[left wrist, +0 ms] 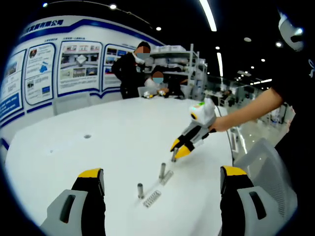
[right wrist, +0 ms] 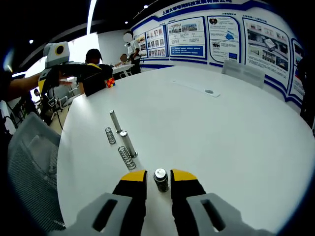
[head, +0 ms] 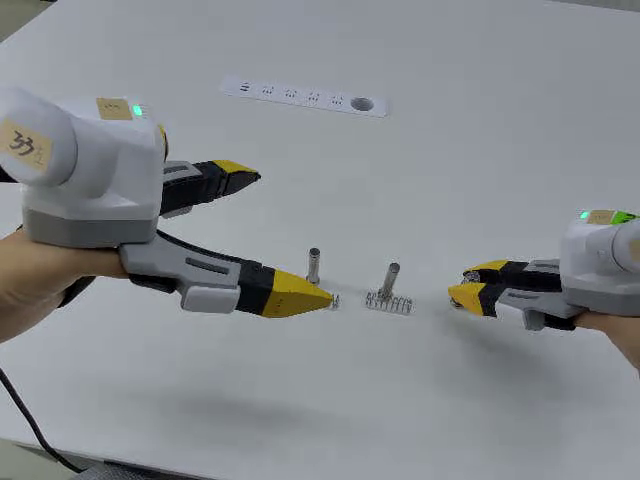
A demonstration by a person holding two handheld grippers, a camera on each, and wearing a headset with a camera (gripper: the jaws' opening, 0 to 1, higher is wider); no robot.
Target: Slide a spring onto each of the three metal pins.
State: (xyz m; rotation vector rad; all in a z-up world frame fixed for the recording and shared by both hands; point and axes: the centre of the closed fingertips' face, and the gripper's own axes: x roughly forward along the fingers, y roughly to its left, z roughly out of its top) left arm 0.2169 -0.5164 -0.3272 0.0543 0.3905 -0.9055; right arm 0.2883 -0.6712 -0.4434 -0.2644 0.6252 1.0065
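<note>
Clenched right claw on one metal pin, held left claw released wide; next probably needed grasping a lying spring.

Bright, even overhead light casts faint soft shadows; gripper views bend at the edges.

Three metal pins, two springs
Two stand upright, a spring lying beside each; the third pin sits between the right gripper's jaws.
</note>
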